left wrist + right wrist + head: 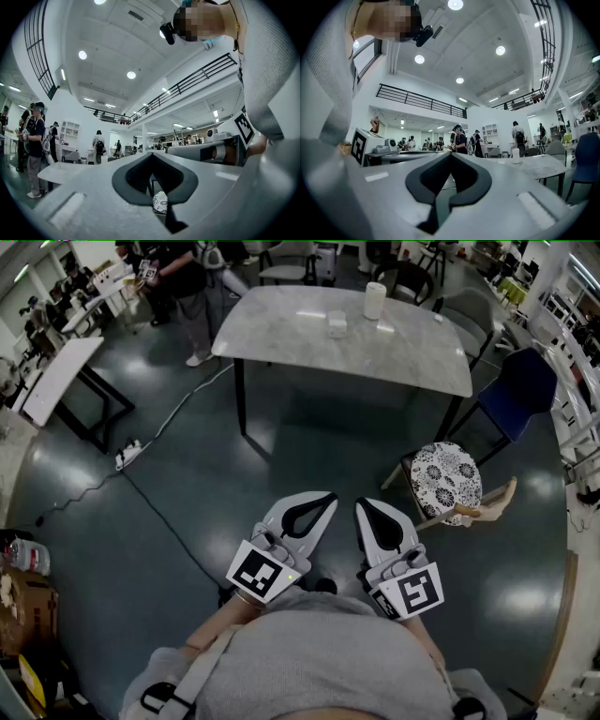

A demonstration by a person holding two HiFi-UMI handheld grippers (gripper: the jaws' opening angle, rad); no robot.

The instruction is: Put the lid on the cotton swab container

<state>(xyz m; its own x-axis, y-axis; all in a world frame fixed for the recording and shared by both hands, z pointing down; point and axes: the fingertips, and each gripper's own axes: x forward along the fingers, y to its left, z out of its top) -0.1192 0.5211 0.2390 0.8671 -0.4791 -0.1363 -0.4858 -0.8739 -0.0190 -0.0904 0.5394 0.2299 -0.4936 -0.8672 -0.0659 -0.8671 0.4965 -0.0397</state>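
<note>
On the grey marble table (412, 352), far ahead, stand a tall white cylinder (374, 300) and a small pale square piece (337, 325); which of them is the container and which the lid I cannot tell. My left gripper (323, 499) and right gripper (367, 506) hang side by side close to my body, above the dark floor and well short of the table. Both are shut with nothing between the jaws. The left gripper view shows shut jaws (151, 155). In the right gripper view the jaws (451, 157) also meet, and the cylinder (515, 154) stands on the table (543, 168) to the right.
A round patterned stool (446, 476) stands to the right in front of me, a blue chair (520, 385) behind it. A power strip with a cable (128, 456) lies on the floor at left. People stand near a white desk (56, 376) at far left.
</note>
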